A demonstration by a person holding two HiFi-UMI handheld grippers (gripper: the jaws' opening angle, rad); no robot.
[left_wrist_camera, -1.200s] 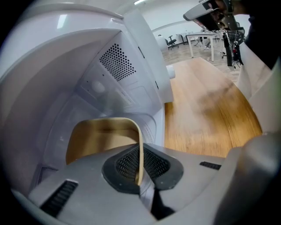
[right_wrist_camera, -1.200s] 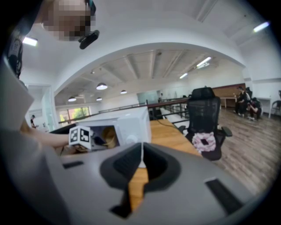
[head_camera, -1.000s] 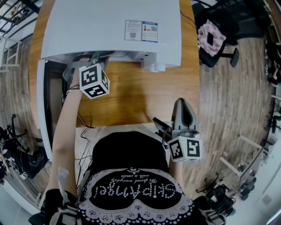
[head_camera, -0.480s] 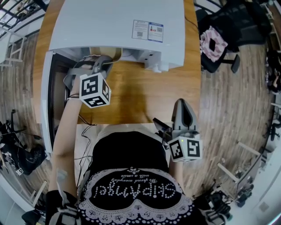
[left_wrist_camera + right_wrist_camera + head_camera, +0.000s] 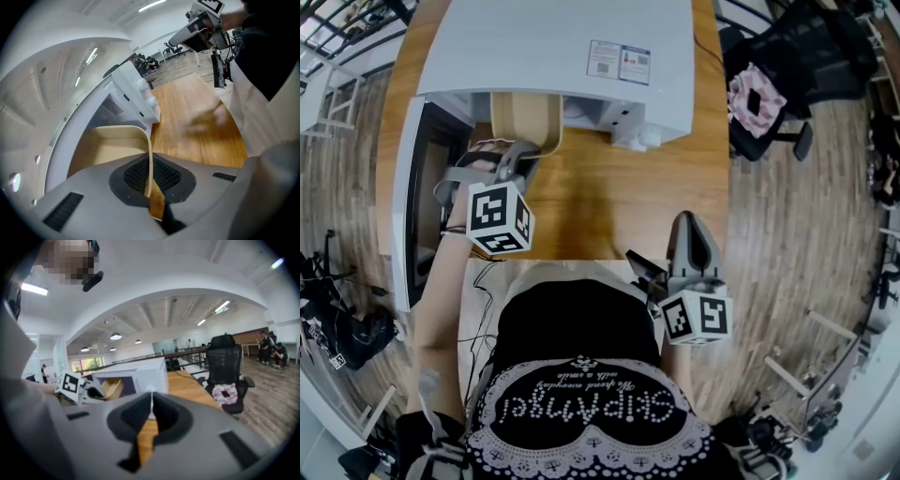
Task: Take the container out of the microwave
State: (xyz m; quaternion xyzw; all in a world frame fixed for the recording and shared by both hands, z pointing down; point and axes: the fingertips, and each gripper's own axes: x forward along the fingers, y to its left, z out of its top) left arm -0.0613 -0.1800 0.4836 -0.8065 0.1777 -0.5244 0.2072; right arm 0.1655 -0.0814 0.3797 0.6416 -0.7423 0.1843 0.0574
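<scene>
Left tongs point(image 5: 517, 157) pinching container point(image 5: 523, 117) rim, container now pulled partway out of microwave point(image 5: 553, 47); right tongs point(image 5: 692, 232) pressed together, empty, unmoved.

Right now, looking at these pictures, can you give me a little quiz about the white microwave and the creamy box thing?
1. True or false: the grey left gripper is clamped on the rim of the cream rectangular container.
2. Where is that container, compared with the white box-shaped microwave?
A. Deep inside it, door closed.
B. Sticking partly out of its open front.
C. Upside down on top of it.
3. Fill the gap: the grey right gripper has its jaws ___, with nothing between them.

Key: 1 true; 2 B; 3 shut.
</scene>
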